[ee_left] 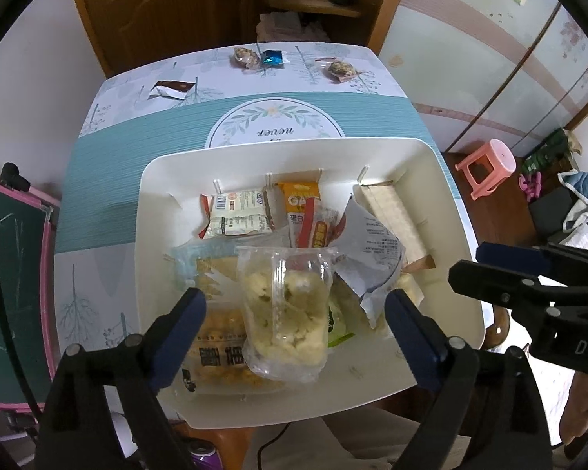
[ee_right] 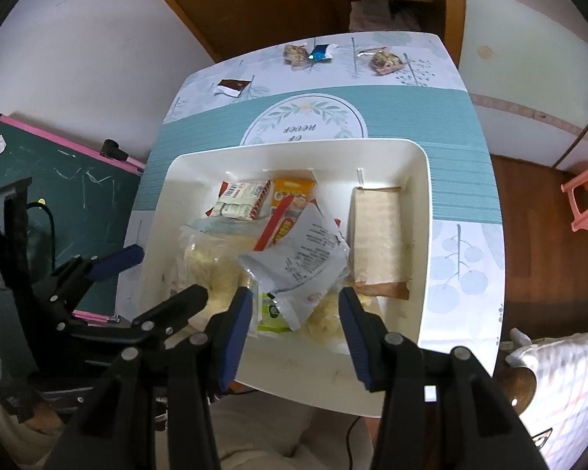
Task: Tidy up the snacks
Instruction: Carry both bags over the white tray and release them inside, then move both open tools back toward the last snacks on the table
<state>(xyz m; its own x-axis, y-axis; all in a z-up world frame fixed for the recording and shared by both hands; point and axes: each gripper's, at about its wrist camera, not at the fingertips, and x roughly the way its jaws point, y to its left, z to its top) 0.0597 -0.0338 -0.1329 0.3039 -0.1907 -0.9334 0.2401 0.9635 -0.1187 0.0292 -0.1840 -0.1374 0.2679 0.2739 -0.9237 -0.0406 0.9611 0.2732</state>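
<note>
Clear plastic is showing between the wide-apart jaws of the left gripper [ee_left: 296, 303]: a see-through bag of pale snack pieces [ee_left: 284, 309] is lying in the white tray [ee_left: 443, 203], its sides clear of both blue pads, so nothing is being clamped. The right gripper [ee_right: 296, 311] is hanging over the tray's near edge with its jaws partly apart and gripping nothing; a white printed packet [ee_right: 302, 258] and a green packet [ee_right: 270, 315] are lying just past its tips. Further in, a red-and-white packet [ee_left: 237, 213] and an orange packet [ee_left: 300, 203] are sitting against the tray's far wall, and a long pale wafer pack [ee_right: 376, 235] is filling the right side. The tray is covering most of the near counter [ee_left: 109, 180], which is wearing a teal and leaf-print cloth. Beyond it, four small wrapped snacks are lying well apart near the far edge, among them a blue one [ee_left: 272, 58] and a brown-and-white one [ee_left: 170, 89]. A green chalkboard [ee_right: 70, 192] is leaning at the left, and a pink stool [ee_left: 488, 168] is standing on the floor at the right.
</note>
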